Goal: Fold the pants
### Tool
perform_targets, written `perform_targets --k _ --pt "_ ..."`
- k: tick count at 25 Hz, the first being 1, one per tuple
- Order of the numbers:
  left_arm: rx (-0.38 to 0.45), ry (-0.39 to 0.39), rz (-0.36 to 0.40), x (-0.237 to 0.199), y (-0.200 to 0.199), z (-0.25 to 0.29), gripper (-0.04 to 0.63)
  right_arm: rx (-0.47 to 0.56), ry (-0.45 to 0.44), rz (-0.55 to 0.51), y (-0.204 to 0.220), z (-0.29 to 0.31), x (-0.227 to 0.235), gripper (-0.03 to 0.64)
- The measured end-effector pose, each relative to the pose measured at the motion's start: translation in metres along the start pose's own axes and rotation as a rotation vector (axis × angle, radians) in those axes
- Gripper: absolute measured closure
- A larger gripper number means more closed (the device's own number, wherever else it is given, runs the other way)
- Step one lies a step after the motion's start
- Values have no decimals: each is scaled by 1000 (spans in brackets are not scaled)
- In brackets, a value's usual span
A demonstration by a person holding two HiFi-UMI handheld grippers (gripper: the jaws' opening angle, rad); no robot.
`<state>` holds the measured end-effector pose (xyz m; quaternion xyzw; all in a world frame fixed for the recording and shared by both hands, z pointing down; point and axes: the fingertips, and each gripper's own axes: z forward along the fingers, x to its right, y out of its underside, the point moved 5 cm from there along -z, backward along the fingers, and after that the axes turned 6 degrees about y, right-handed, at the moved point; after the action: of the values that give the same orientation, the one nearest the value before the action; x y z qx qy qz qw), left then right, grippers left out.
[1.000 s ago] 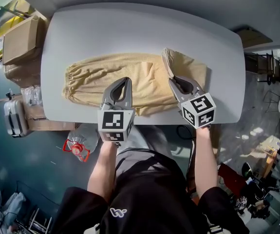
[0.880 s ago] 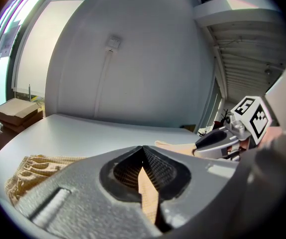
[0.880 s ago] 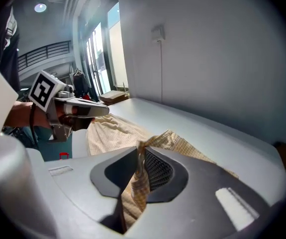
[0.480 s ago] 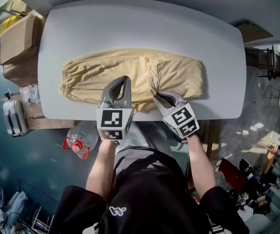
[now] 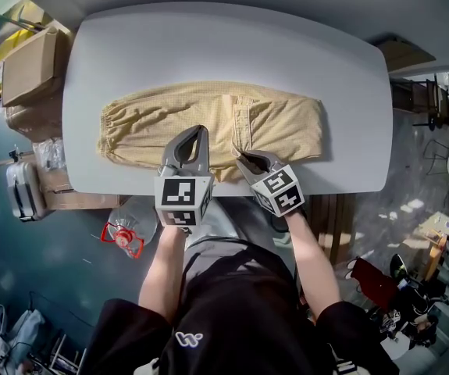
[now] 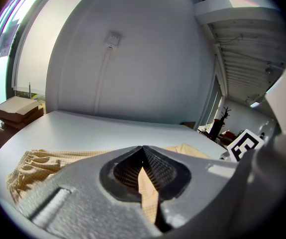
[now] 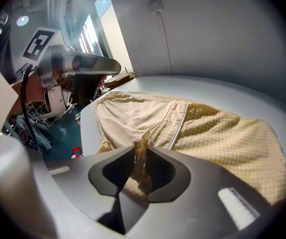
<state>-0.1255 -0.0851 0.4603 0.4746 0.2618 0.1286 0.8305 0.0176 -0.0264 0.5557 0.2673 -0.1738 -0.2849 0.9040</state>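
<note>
Head view: pale yellow checked cloth pants [image 5: 169, 119], near edge pinched

They lie flat across the grey table [image 5: 208, 45]. The left gripper [image 5: 201, 130] is clamped on the near edge. The right gripper [image 5: 244, 160] has just been opening its jaws, a bunched fold between them. Limp, light cloth will likely sag: grip hems or corners.

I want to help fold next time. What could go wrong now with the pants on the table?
1. The right gripper has just been opening its jaws with cloth of the pants between them, so the fold might slip crooked.
2. The left gripper pinches the pants' near edge, close to the table rim. A tug could drag the pants off.
</note>
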Motion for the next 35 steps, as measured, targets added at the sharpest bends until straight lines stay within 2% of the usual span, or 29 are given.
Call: perform_targets --k 5,6,8,13,18,20,25,33,35 --pt "-1 -2 -2 3 -1 1 591 25 -81 50 -2 -2 -3 454" --pt "-2 2 -2 5 -2 2 591 62 -88 42 -6 -7 -3 460" --pt "3 12 0 10 -6 5 591 176 -85 19 -21 -25 1 553" --pt "40 46 13 26 -27 15 591 375 42 -17 -59 -82 29 568" --pt "66 127 65 60 -51 32 591 543 199 -16 -89 -150 63 591" --pt "74 160 83 76 -58 40 591 584 267 14 -92 -171 79 612" --pt "84 227 110 112 -68 57 591 655 401 148 -80 -205 108 612" --pt "40 281 187 145 -70 64 591 679 421 260 -53 -217 121 612" --pt "29 290 205 148 -71 67 591 688 412 295 -48 -216 125 579"
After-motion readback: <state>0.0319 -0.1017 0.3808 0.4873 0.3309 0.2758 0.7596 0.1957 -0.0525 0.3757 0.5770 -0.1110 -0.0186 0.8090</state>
